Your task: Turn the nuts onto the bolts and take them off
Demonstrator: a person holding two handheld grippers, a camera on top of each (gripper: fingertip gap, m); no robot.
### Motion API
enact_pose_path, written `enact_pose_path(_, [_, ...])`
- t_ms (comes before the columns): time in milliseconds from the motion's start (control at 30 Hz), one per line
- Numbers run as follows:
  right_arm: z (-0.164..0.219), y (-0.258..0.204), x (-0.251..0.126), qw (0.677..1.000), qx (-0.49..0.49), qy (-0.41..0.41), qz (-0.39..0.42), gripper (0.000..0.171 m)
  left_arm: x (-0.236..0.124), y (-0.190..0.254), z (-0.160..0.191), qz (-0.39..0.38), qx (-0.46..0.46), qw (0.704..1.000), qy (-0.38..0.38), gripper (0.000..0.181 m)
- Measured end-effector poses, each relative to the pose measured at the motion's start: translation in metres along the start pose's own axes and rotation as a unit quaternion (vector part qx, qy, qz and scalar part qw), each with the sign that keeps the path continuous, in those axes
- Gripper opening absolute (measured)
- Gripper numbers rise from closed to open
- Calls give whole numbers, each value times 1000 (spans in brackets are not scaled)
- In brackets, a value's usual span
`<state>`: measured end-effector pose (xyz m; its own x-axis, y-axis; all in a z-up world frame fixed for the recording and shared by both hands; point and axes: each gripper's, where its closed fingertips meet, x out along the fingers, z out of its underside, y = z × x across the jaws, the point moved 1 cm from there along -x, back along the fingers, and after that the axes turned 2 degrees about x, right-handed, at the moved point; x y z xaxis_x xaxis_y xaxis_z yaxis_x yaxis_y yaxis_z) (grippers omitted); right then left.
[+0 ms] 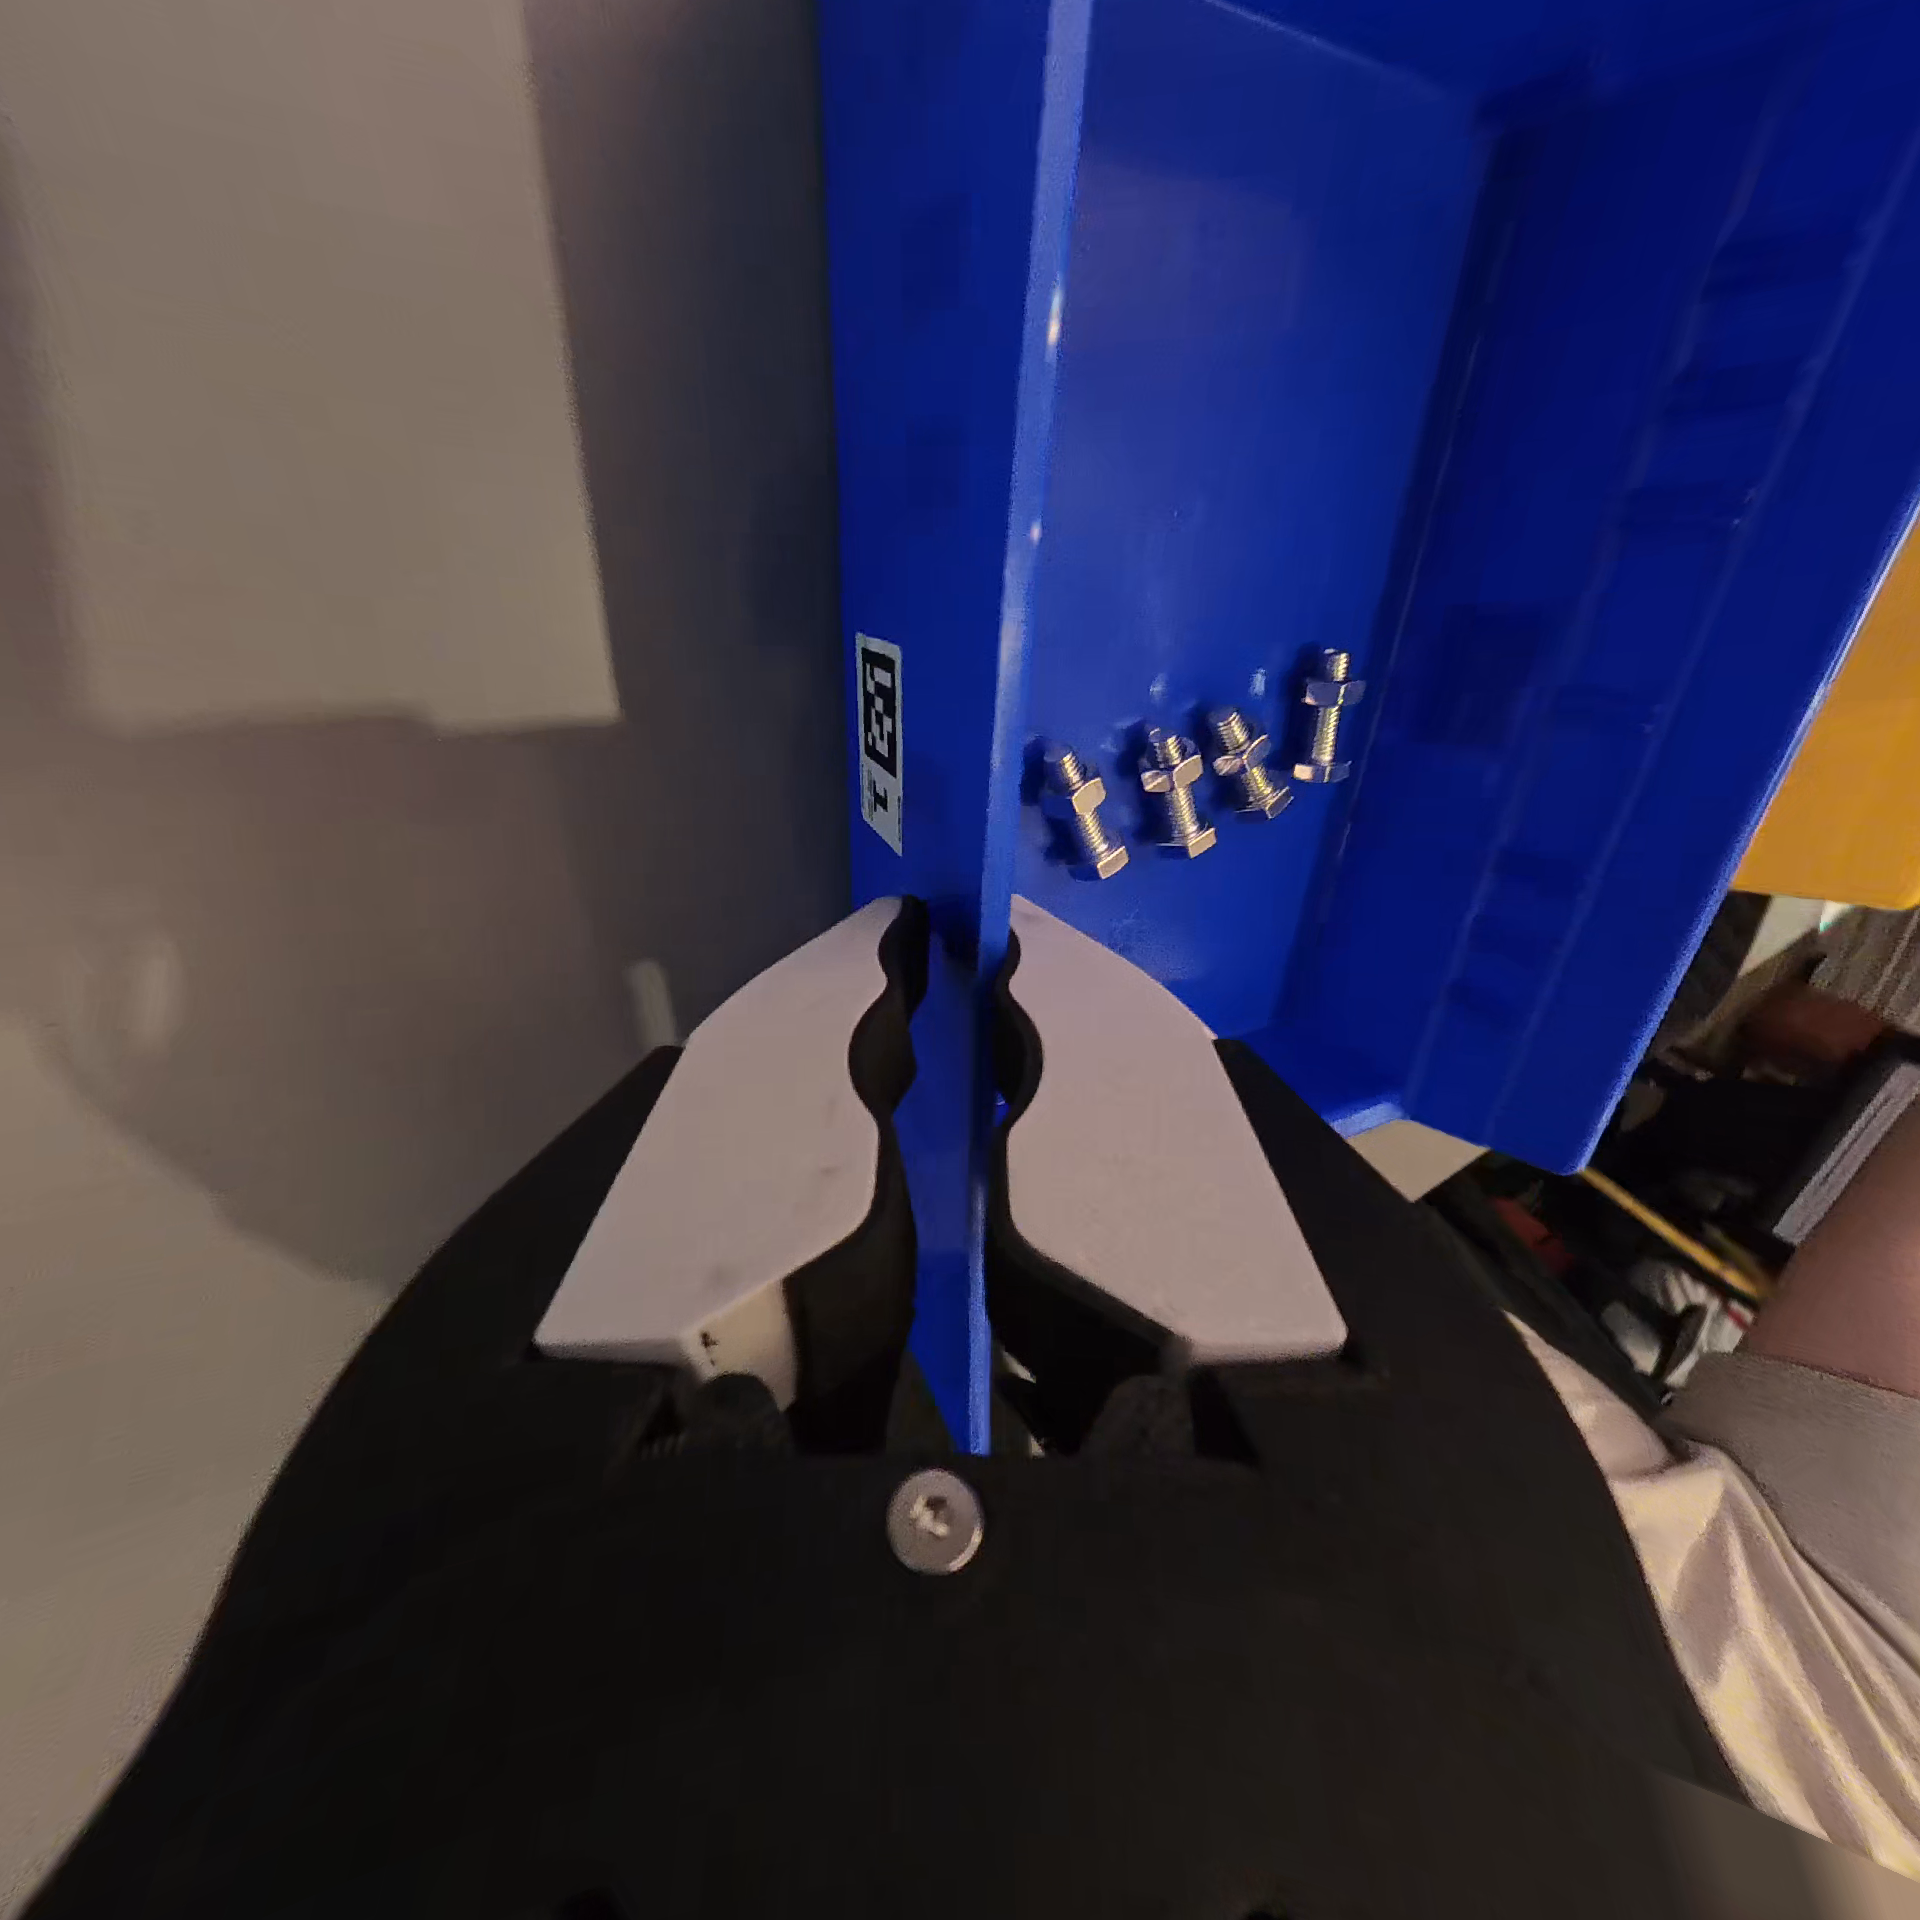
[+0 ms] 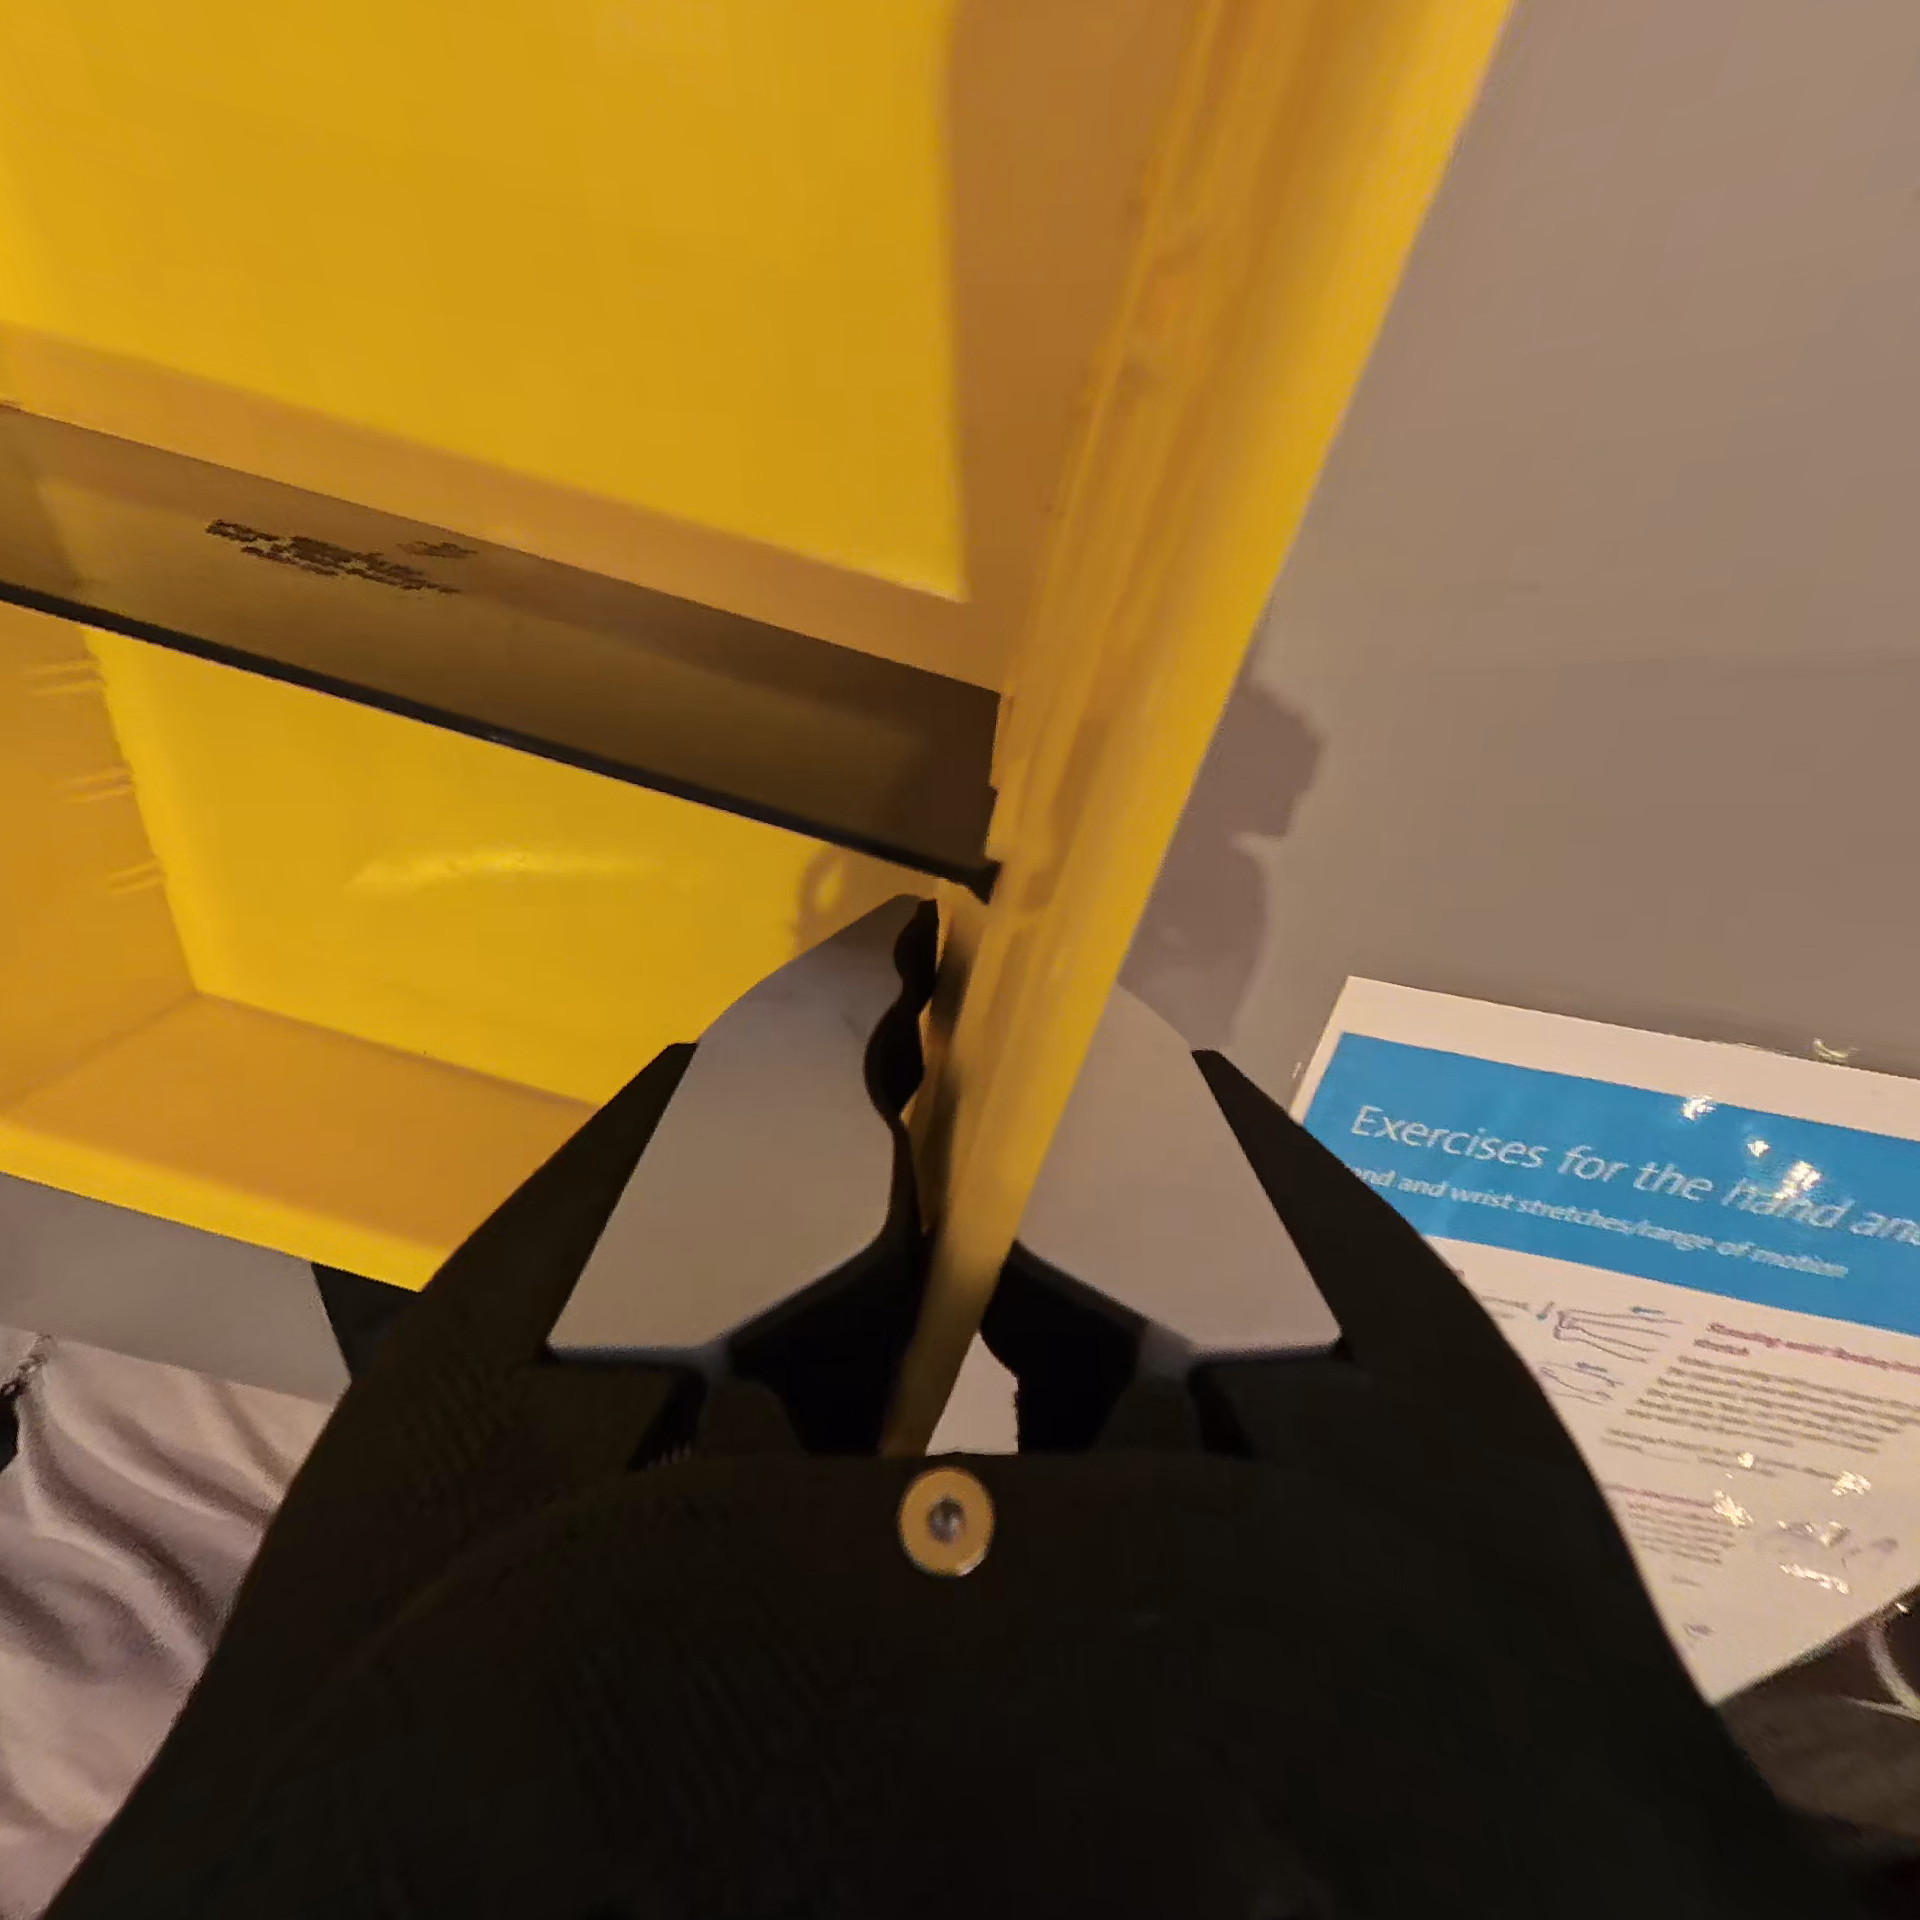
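My left gripper (image 1: 961,925) is shut on the left wall of a blue plastic bin (image 1: 1226,416). Inside the bin lie several silver bolts with nuts threaded on them (image 1: 1195,769), in a row just right of the gripped wall. A black and white tag (image 1: 879,740) is stuck on the wall's outer side. My right gripper (image 2: 971,925) is shut on the right wall of a yellow plastic bin (image 2: 520,260). A dark divider plate (image 2: 499,644) crosses the yellow bin; I see no bolts or nuts in it. The right fingertip is hidden behind the yellow wall.
A grey tabletop (image 1: 312,935) lies under both bins. A corner of the yellow bin (image 1: 1849,727) shows right of the blue one. A printed sheet with a blue header (image 2: 1662,1299) lies right of the yellow bin. A person's pale sleeve (image 1: 1766,1610) is at lower right. The left gripper's tips are roughly 55 centimetres from the right gripper's.
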<state>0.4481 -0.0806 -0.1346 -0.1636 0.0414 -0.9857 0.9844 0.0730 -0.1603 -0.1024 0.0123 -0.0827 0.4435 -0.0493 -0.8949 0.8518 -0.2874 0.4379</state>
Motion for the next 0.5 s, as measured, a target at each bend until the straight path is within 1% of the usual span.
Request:
enact_pose_path(33, [0, 1, 0, 1000, 2, 2, 1, 2, -9, -16, 7, -4, -14, 1000, 8, 10])
enact_pose_path(133, [-1, 3, -1, 1000, 12, 2, 4, 2, -34, -61, 27, -13, -56, 998, 37, 10])
enact_pose_path(200, [-3, 3, -1, 1000, 15, 2, 5, 4, -47, -84, 38, -24, -54, 997, 54, 10])
enact_pose_path(233, [-4, 3, 0, 1000, 16, 2, 5, 1, -51, -92, 45, -30, -50, 997, 55, 9])
enact_pose_path(333, [-10, 1, 0, 1000, 20, 1, 5, 2, -62, -110, 62, -63, -29, 997, 41, 9])
enact_pose_path(400, [-16, -1, 1, 1000, 9, 2, 5, 2, -68, -120, 67, -80, -24, 996, 42, 10])
enact_pose_path(433, [-18, -3, 1, 1000, -2, 2, 4, 2, -70, -124, 68, -79, -27, 995, 47, 9])
enact_pose_path(500, [-20, -7, 2, 1000, -7, -3, 5, 4, -71, -127, 68, -65, -6, 997, 50, 11])
